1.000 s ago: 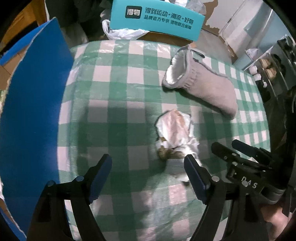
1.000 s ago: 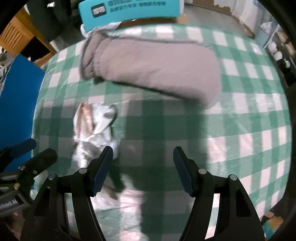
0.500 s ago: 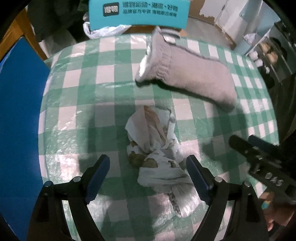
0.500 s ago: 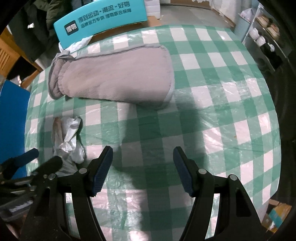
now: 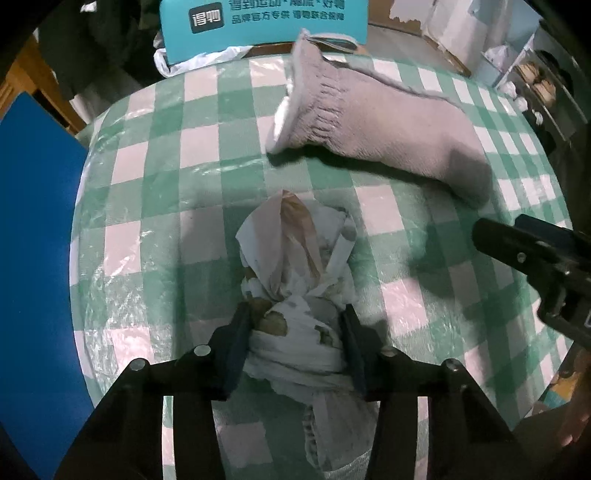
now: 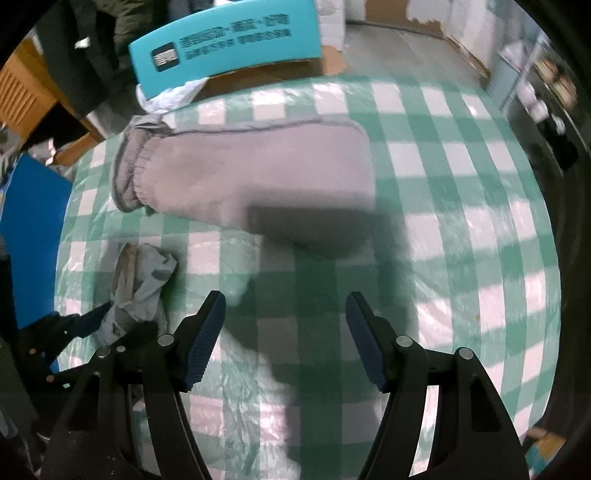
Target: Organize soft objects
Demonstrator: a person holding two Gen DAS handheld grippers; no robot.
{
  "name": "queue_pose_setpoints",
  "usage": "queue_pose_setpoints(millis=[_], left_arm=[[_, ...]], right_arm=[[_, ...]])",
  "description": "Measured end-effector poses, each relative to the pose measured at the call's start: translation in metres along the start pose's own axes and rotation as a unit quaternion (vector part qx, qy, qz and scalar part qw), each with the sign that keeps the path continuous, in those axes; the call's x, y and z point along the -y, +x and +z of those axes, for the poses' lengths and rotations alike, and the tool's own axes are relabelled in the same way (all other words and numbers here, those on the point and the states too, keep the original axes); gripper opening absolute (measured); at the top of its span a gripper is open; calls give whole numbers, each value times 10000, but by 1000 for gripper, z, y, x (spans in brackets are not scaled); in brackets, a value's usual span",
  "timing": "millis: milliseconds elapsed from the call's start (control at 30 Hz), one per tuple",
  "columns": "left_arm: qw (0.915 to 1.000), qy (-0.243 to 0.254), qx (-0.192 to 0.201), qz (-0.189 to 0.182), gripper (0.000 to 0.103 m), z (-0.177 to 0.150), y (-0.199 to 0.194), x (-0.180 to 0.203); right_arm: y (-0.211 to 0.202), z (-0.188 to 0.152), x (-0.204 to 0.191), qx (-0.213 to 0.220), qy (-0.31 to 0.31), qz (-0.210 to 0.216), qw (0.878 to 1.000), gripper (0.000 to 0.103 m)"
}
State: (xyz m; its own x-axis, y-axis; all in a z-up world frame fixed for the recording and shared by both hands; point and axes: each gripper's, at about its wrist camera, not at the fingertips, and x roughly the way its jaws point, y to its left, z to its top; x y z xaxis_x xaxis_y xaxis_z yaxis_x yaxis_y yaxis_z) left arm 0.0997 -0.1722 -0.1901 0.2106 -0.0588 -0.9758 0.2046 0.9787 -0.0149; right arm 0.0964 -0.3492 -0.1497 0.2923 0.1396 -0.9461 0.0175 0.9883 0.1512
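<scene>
A crumpled white cloth with brown print (image 5: 295, 266) lies on the green-and-white checked table (image 5: 155, 221). My left gripper (image 5: 295, 332) is shut on the cloth's near end. A grey fleece boot-shaped slipper (image 5: 376, 125) lies on its side at the far right. In the right wrist view the slipper (image 6: 251, 177) lies ahead of my right gripper (image 6: 286, 332), which is open and empty above the table. The cloth (image 6: 144, 284) and the left gripper's fingers (image 6: 88, 321) show at the left there.
A teal box with white print (image 5: 262, 26) stands past the table's far edge, with a white plastic bag (image 5: 195, 61) beside it. A blue board (image 5: 33, 258) borders the table on the left. Shelves (image 5: 535, 74) stand at the far right.
My left gripper moved forward over the cloth and shut on its near end. My right gripper shifted a little toward the slipper and stayed open.
</scene>
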Motion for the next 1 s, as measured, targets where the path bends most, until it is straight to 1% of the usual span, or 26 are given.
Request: queue_pose_setpoints(millis=[133,233,400,600,767,1000], left_arm=[[9999,-118,59,36,46,5,-2,-14],[9997,-233,89,-5,46,12,-7,-28],[9994,-282,202,41,46,25,-18,-46],[9989,-365,286,-25,46,43,-23,-63],[9987,-391,333,-72,46,47,-26,-69],[9985,-441,287,-143,46,44,-26,-71]], right_arm=[[4,9,-14,33,-419,28,9991,67],[9,15,-26,-39,-728,66,9973,67],[11,22,-46,-87,-1355,-43,9907,67],[13,33,-66,-84,-2049,-352,9781,67],[24,40,-77,-169,-2591,-600,9638,67],[37,50,-87,-93,-3021,-786,9500,67]])
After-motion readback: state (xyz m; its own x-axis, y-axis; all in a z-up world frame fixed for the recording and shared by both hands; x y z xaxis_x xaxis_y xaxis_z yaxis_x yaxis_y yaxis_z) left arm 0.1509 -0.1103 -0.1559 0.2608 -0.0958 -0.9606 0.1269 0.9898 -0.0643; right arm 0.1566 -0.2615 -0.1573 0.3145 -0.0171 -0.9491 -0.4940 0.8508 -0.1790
